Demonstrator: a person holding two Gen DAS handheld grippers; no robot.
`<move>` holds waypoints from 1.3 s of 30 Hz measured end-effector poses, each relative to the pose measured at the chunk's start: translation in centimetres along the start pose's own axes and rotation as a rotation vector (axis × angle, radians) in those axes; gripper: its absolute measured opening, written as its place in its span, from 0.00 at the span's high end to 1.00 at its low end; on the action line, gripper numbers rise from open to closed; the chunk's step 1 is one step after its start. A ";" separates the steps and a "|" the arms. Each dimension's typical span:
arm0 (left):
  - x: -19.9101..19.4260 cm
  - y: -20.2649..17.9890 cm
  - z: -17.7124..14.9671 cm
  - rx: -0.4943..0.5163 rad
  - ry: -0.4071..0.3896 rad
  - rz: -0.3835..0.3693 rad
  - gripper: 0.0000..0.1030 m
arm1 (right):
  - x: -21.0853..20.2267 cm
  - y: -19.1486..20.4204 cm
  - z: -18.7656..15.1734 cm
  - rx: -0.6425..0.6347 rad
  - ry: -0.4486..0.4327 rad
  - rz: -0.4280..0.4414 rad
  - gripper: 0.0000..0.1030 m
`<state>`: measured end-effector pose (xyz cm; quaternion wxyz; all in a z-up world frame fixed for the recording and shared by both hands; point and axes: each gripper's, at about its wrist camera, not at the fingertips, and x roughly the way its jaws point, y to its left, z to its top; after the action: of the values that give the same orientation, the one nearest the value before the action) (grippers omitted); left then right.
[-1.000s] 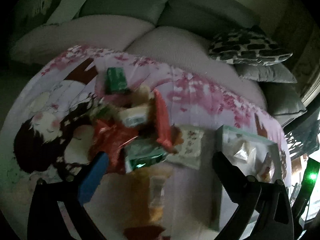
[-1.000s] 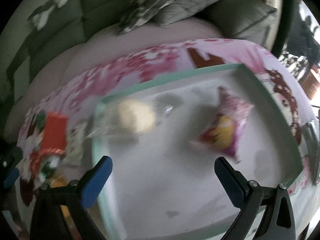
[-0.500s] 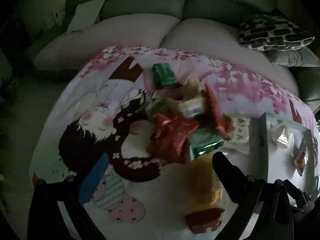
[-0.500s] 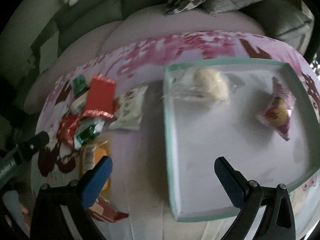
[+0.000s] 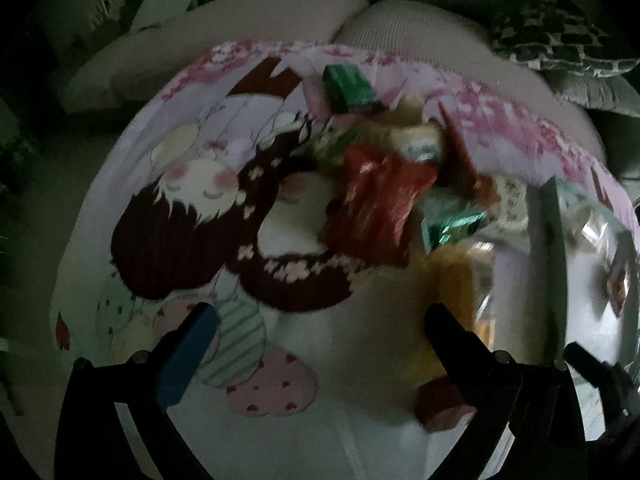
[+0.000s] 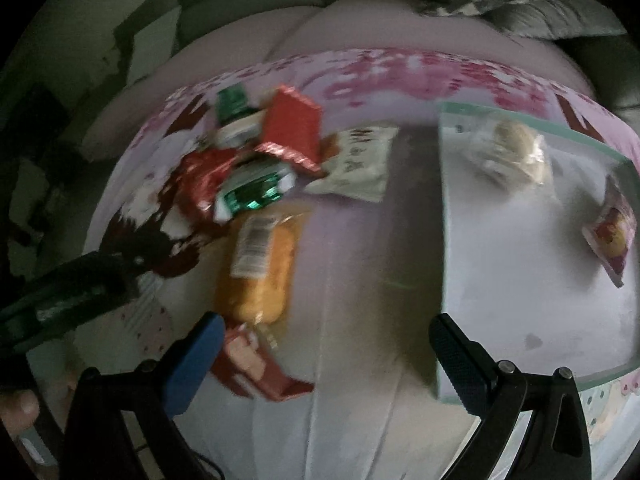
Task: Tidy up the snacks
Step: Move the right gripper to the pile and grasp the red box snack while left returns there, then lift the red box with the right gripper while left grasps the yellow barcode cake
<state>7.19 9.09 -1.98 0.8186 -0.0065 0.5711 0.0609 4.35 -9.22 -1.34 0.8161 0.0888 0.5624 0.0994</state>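
Two snacks being held in tray (image 6: pixel 444 240); pile of snacks (image 6: pixel 256 168) left waiting on worktop (image 6: pixel 360 300). Left hand-held gripper (image 5: pixel 320 320) and right hand-held gripper (image 6: pixel 324 332) both being kept open, empty.

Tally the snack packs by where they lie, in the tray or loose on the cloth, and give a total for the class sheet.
In the tray: 2, a clear pack and a pink pack.
On the cloth: about 8, since the pile overlaps and blurs, plus an orange pack and a red pack.
Total: about 10.
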 end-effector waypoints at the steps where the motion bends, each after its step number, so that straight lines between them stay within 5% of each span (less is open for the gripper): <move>1: 0.2 0.3 -0.3 -0.001 0.009 0.002 0.00 | 0.1 0.3 -0.2 -0.013 0.002 0.001 0.00; 20: 1.5 2.6 -2.0 -0.029 0.061 -0.025 0.00 | 5.3 3.3 -2.5 -0.127 0.107 -0.039 0.01; 24: 1.6 2.5 -2.0 -0.030 0.063 -0.029 0.00 | 5.3 4.1 -2.5 -0.159 0.087 -0.025 0.10; 30: 1.6 2.6 -1.9 -0.037 0.061 -0.031 0.00 | 4.6 4.6 -2.4 -0.165 0.057 0.068 0.48; 39: 1.7 2.7 -2.0 -0.050 0.053 -0.039 0.00 | 4.0 4.2 -2.4 -0.138 0.037 0.099 0.56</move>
<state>5.58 11.78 -4.10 0.8038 -0.0400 0.5906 0.0590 3.26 -4.03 -4.70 0.8037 0.0583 0.5643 0.1795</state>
